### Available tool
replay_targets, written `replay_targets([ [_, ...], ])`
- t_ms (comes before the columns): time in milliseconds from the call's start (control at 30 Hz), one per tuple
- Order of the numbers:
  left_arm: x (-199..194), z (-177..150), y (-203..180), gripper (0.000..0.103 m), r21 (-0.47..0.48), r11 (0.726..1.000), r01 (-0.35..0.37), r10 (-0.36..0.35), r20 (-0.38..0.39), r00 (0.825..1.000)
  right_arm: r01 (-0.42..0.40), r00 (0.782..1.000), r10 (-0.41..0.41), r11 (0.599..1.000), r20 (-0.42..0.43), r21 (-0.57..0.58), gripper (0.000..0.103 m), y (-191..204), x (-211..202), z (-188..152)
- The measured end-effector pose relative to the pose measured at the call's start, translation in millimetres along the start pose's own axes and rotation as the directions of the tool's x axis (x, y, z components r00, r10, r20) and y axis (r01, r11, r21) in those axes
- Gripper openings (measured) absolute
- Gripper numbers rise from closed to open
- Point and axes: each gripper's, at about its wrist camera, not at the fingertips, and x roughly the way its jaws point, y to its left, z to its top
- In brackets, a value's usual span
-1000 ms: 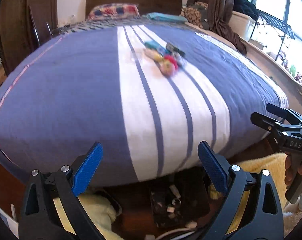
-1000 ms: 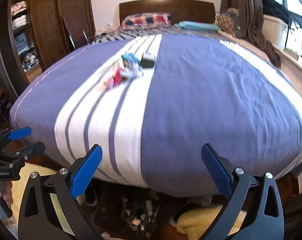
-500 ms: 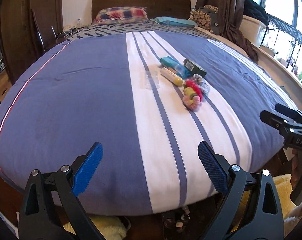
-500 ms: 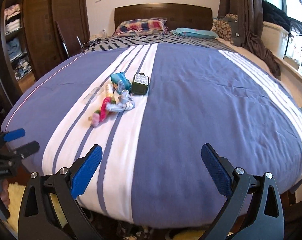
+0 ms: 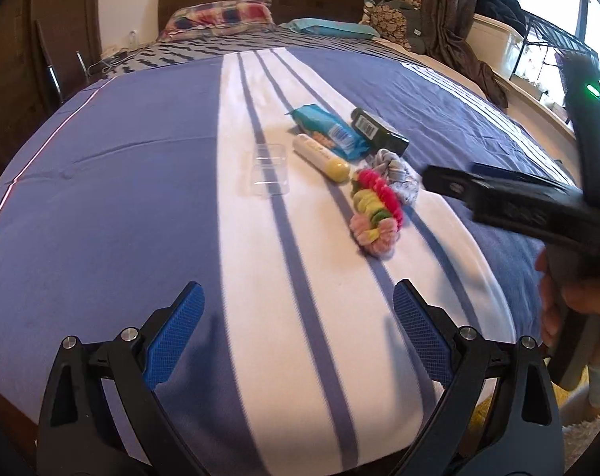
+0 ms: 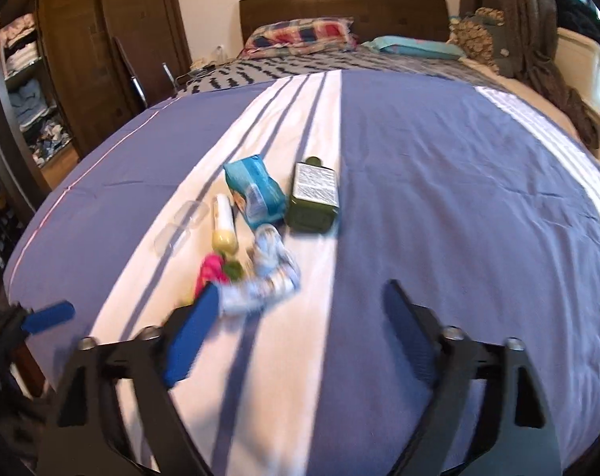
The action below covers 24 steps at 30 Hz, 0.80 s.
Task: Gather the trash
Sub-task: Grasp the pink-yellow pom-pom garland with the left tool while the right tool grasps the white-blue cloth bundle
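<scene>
A cluster of small items lies on the white stripe of the blue bedspread (image 5: 101, 198): a teal wrapper (image 5: 327, 131) (image 6: 254, 188), a dark green bottle (image 5: 379, 129) (image 6: 313, 198), a white and yellow tube (image 5: 319, 156) (image 6: 223, 224), a clear plastic case (image 5: 269, 170) (image 6: 179, 228), bright scrunchies (image 5: 375, 208) (image 6: 212, 269) and a pale blue scrunchie (image 5: 397, 174) (image 6: 272, 273). My left gripper (image 5: 298, 289) stands open over bare bedspread, short of the cluster. My right gripper (image 6: 301, 289) (image 5: 458, 178) is closing beside the pale scrunchie, whose edge shows by its left finger; the pads press on nothing.
The headboard (image 6: 339, 4) and a plaid pillow (image 6: 300, 33) are at the far end, and a teal pillow (image 5: 331, 27) lies to the right. A dark wardrobe with open shelves (image 6: 30, 79) stands left of the bed. A window ledge with a white bin (image 5: 498, 47) runs along the right.
Both grippers have moved forward from the foot of the bed over the bedspread, so the cluster looks much nearer. The right jaws have narrowed, and the right gripper now reaches in beside the scrunchies.
</scene>
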Motion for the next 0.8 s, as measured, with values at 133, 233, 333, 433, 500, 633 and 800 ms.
replay_targets([
  [133,6,7,-3,0.091,0.002,1.000,0.016,-0.016,0.000,1.000,-0.011,0.999,0.010,1.000,-0.054,-0.024,0.057,7,26,13],
  [233,13,13,-6,0.091,0.002,1.000,0.027,-0.027,-0.005,1.000,-0.019,0.996,0.016,0.999,-0.089,-0.029,0.054,9,41,15],
  [333,20,17,-12,0.090,0.011,0.999,0.044,-0.044,-0.011,0.999,-0.023,0.994,0.020,0.999,-0.103,-0.031,0.049,8,50,13],
  [433,28,20,-19,0.090,0.019,0.998,0.061,-0.060,-0.021,0.998,-0.025,0.996,0.022,0.999,-0.088,-0.034,0.031,5,49,11],
  [500,34,24,-22,0.087,0.022,0.997,0.072,-0.072,-0.026,0.997,-0.031,0.997,0.028,0.999,-0.076,-0.029,0.029,1,44,11],
  [633,47,29,-30,0.072,0.025,0.995,0.098,-0.097,-0.046,0.994,-0.009,0.999,0.008,1.000,-0.045,-0.013,0.029,-17,30,10],
  [800,60,36,-37,0.057,0.025,0.996,0.089,-0.087,-0.057,0.995,0.011,1.000,-0.011,1.000,-0.020,0.005,0.029,-39,10,5],
])
